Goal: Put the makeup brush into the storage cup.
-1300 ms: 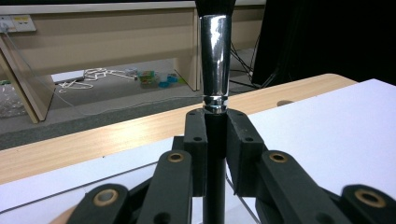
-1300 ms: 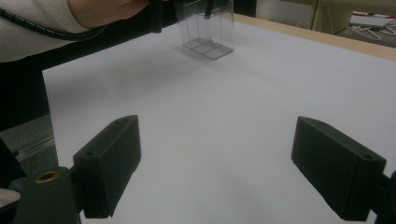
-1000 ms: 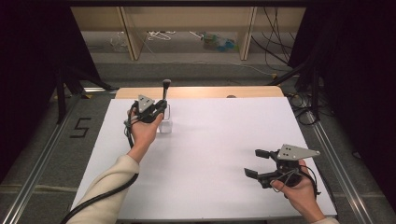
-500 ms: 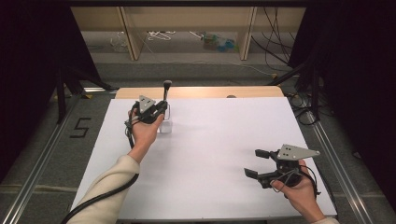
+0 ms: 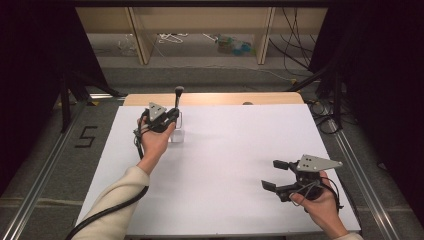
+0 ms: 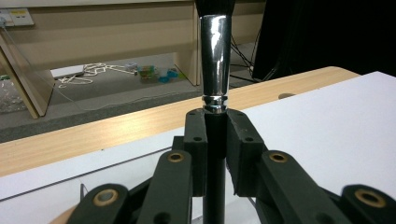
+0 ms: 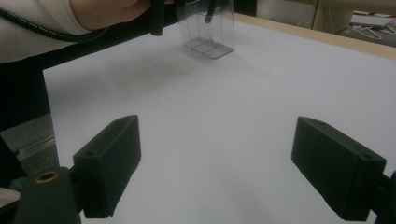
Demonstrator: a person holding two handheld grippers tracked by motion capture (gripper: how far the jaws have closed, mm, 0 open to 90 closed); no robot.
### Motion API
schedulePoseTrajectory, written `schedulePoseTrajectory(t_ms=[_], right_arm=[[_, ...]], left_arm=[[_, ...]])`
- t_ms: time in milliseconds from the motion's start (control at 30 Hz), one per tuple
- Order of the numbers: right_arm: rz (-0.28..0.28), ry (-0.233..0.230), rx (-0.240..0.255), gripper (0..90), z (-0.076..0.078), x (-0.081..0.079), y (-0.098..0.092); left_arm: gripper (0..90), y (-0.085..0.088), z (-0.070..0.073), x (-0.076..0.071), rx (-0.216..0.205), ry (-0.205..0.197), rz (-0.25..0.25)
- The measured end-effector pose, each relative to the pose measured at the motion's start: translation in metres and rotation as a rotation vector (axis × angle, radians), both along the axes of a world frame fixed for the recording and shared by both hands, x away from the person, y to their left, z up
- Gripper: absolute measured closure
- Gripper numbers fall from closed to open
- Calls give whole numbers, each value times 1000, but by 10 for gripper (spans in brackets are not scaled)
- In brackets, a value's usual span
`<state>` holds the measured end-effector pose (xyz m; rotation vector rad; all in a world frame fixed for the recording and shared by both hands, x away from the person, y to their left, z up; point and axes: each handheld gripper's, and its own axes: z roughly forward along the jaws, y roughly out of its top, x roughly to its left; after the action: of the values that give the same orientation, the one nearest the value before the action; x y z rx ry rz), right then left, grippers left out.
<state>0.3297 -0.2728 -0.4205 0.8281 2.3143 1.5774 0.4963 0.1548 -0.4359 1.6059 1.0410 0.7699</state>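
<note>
My left gripper [image 5: 171,118] is shut on a brush [image 5: 177,98] with a black handle and a silver ferrule [image 6: 215,60], holding it upright at the table's far left. The pads [image 6: 195,135] clamp the handle just below the ferrule. Directly under it a small clear plastic holder [image 5: 176,134] stands on the white sheet [image 5: 235,150]. In the right gripper view the handle's dark lower end [image 7: 208,16] shows at the top of that clear holder [image 7: 208,32]. My right gripper [image 5: 270,174] hovers at the front right, its jaws wide open with nothing between them [image 7: 217,168].
The white sheet covers a wooden table whose bare far edge [image 5: 215,98] shows behind it. Beyond lie a grey floor with cables and wooden shelf legs [image 5: 265,35]. A left sleeve and trailing cable [image 5: 107,215] cross the front left corner.
</note>
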Motion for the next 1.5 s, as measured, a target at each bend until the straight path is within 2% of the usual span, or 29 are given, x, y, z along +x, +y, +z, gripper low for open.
schedulePoseTrajectory(t_ms=[33,800,900,1133,1433,1500], right_arm=[[-5,5,-15,166,1,-1,-1],[-2,5,-15,166,1,-1,-1],[-3,5,-16,166,1,-1,-1],[-5,6,-16,166,1,-1,-1],[1,1,3,166,0,0,0],[-4,5,-11,166,1,0,0]], left_arm=[[790,0,0,0,1,0,0],[790,1,-4,1,11,10,2],[790,0,-4,0,1,16,7],[790,0,-6,1,16,19,2],[790,1,-7,1,20,18,0],[790,0,-7,1,18,20,1]])
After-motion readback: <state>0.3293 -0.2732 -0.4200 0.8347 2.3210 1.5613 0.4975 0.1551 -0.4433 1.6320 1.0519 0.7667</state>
